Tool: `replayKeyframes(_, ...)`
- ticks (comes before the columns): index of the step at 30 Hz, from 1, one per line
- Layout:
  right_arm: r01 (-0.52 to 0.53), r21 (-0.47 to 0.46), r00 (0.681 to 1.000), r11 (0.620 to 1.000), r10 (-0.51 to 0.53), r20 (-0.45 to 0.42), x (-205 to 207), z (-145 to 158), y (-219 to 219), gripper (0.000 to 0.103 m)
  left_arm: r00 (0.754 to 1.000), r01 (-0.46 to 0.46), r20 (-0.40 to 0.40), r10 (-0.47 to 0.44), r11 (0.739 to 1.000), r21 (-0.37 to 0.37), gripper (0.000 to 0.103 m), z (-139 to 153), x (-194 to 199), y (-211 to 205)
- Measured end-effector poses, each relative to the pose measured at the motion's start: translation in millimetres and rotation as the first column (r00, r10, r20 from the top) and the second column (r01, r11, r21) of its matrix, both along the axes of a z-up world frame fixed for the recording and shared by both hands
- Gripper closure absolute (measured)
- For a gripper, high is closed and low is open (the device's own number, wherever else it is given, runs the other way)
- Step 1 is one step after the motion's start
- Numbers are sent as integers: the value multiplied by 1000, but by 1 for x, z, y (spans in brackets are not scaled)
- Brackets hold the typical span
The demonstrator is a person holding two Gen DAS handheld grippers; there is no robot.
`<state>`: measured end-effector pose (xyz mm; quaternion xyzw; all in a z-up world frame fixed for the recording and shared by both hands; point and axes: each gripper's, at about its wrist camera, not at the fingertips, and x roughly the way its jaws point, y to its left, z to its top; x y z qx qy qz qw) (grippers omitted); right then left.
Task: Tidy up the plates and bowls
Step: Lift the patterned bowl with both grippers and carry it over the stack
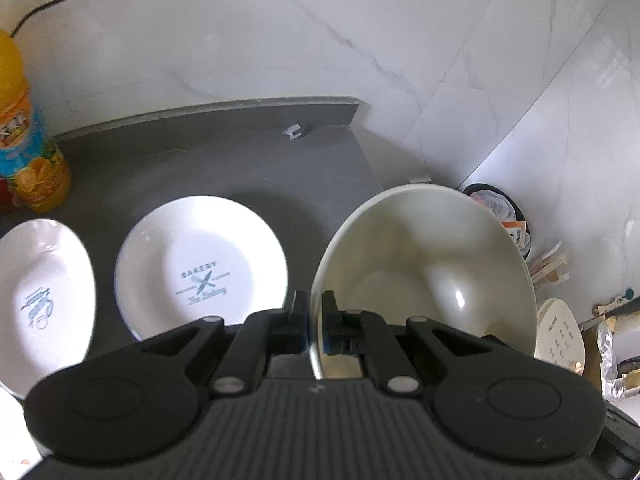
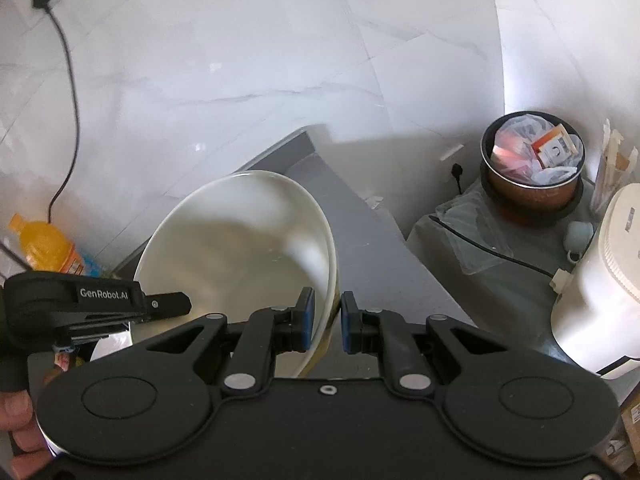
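While the bowl (image 1: 424, 276) hangs tilted past the counter (image 1: 224, 168) edge, pinched at its rim by your left gripper (image 1: 315, 312), your right gripper (image 2: 327, 312) straddles the opposite rim with jaws parted — clamp it first. Then carry it level toward the plates (image 1: 200, 264) — the rim may slip.

Bright, soft daylight — glare spots inside the bowl (image 1: 432, 272), dim shadows across the grey surface (image 1: 224, 168) — edges bent, slightly blurred.
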<state>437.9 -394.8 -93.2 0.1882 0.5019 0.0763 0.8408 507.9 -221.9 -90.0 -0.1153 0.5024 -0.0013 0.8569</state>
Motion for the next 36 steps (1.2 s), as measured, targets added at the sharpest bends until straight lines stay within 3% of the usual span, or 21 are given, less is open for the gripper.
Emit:
replayKeyframes(16, -93, 17, 996, 995, 93, 16, -27, 18, 10, 88, 1000, -17, 25, 17, 1000, 7, 98, 20, -48, 16)
replayKeyframes(36, -251, 42, 965, 967, 253, -68, -51, 7, 56, 87, 989, -127, -76, 126, 992, -11, 98, 2, -98, 64)
